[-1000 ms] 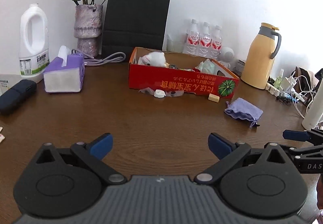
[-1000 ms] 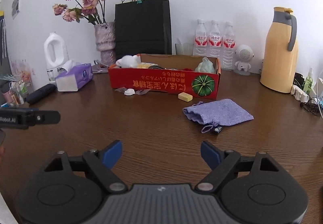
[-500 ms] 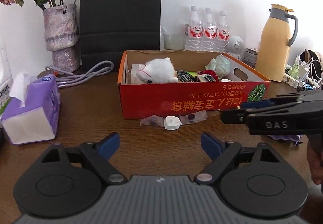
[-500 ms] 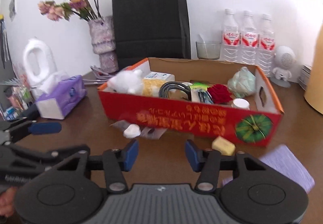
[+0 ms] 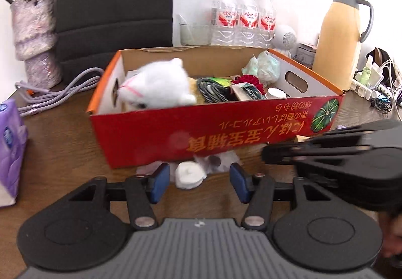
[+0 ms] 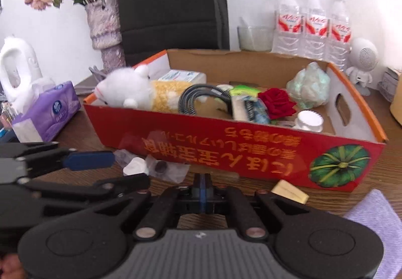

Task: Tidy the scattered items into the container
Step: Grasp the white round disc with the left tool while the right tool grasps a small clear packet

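Note:
A red cardboard box point(image 5: 226, 133) point(image 6: 226, 151) holds a white plush toy point(image 5: 155, 85), a cable, a red rose and other items. In front of it lie a small white round case point(image 5: 188, 174) point(image 6: 135, 166) and clear plastic bags point(image 6: 165, 169). My left gripper point(image 5: 197, 182) is open, its blue fingers on either side of the white case, low over the table. My right gripper point(image 6: 203, 189) is shut and empty, close to the box's front wall. A yellow block point(image 6: 290, 191) and a purple pouch point(image 6: 377, 228) lie at its right.
A purple tissue box point(image 6: 47, 113), a vase of dried flowers point(image 6: 105, 28), a black paper bag point(image 5: 113, 2), water bottles point(image 5: 241, 17), a yellow thermos point(image 5: 339, 38) and chargers with cables point(image 5: 377, 88) stand around the brown table.
Both grippers have moved forward to the box's front. The left gripper's fingers now bracket the white case and stand closer together. The right gripper has gone from partly open to shut.

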`<state>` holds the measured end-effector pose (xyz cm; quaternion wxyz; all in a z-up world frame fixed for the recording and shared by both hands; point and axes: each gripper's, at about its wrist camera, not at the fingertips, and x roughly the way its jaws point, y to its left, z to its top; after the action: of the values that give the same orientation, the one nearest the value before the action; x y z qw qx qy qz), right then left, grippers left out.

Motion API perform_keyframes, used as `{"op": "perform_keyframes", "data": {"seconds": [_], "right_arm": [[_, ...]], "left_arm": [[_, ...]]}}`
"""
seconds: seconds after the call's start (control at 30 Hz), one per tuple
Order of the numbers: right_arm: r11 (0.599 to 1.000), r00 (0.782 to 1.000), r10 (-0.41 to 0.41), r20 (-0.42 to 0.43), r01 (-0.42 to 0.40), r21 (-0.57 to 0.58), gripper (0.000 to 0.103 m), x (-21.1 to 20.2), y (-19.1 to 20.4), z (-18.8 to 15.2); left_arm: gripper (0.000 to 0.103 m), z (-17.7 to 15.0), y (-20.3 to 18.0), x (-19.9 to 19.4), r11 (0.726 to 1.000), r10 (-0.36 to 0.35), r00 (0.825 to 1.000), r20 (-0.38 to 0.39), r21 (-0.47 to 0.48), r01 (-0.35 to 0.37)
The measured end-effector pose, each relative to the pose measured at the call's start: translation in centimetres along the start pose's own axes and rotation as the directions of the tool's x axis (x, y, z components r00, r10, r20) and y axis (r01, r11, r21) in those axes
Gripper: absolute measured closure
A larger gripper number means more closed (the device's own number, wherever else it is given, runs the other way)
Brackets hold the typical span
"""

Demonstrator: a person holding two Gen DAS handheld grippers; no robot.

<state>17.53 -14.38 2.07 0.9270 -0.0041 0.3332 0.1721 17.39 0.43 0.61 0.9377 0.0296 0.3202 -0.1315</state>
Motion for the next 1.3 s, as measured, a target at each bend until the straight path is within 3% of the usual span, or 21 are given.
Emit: {"op": "perform_keyframes", "data": {"seconds": [0.23, 0.3, 0.47, 0.6, 0.7, 0.83, 0.93, 1.03, 1.13, 1.2, 1.3], "right_arm": [[0.997, 0.997, 0.056, 0.050, -0.059, 0.052, 0.091, -1.4, -2.0, -0.6], [0.997, 0.997, 0.063, 0.053, -0.066, 0.047, 0.091, -1.2, -1.9, -0.7], [0.996, 0.995, 0.086, 0.041, -0.087, 0.025, 0.088, -0.9, -1.1, -1.1], [0.993, 0.993, 0.118, 0.028, -0.118, -0.003, 0.074, -0.5, 0.4, -0.8], [0.987, 0.987, 0.159, 0.013, -0.158, -0.038, 0.073, 0.0, 2.0, -0.5], [0.982, 0.984, 0.178, 0.009, -0.177, -0.069, 0.072, 0.1, 3.6, -0.5], [0.977, 0.981, 0.196, -0.007, -0.196, -0.083, 0.066, 0.2, 5.1, -0.4], [0.971, 0.979, 0.200, -0.024, -0.202, -0.125, 0.058, 0.8, 7.4, -0.3], [0.978, 0.989, 0.140, -0.038, -0.144, -0.150, 0.060, 1.9, 9.0, -0.2], [0.980, 0.992, 0.116, -0.053, -0.123, -0.156, 0.077, 2.5, 9.3, -0.2], [0.981, 0.995, 0.086, -0.054, -0.094, -0.167, 0.089, 2.3, 9.4, -0.4]], "left_arm": [[0.064, 0.0, 0.6, 1.1, 0.999, 0.022, 1.000, -0.021, -0.031, -0.022], [0.074, -0.1, 0.5, 1.0, 0.999, 0.028, 1.000, -0.015, -0.020, -0.028], [0.077, -0.5, 0.8, -0.5, 0.998, 0.032, 0.999, -0.007, -0.048, -0.032], [0.077, -1.1, 1.4, -3.8, 0.997, 0.002, 0.999, 0.035, -0.076, 0.001], [0.077, -2.0, 1.7, -5.1, 0.997, -0.005, 1.000, 0.030, -0.080, 0.007], [0.077, -2.9, 2.9, -6.5, 0.994, 0.053, 0.997, 0.055, -0.095, -0.047], [0.077, -2.5, 5.5, -7.8, 0.978, 0.121, 0.987, 0.107, -0.182, -0.100], [0.077, -2.5, 7.6, -8.1, 0.958, 0.177, 0.978, 0.111, -0.248, -0.145], [0.077, -2.6, 7.8, -7.6, 0.955, 0.190, 0.977, 0.099, -0.250, -0.161], [0.077, -2.6, 7.2, -7.3, 0.962, 0.185, 0.978, 0.096, -0.219, -0.161], [0.077, -2.8, 6.6, -7.2, 0.972, 0.163, 0.982, 0.094, -0.188, -0.143]]}}
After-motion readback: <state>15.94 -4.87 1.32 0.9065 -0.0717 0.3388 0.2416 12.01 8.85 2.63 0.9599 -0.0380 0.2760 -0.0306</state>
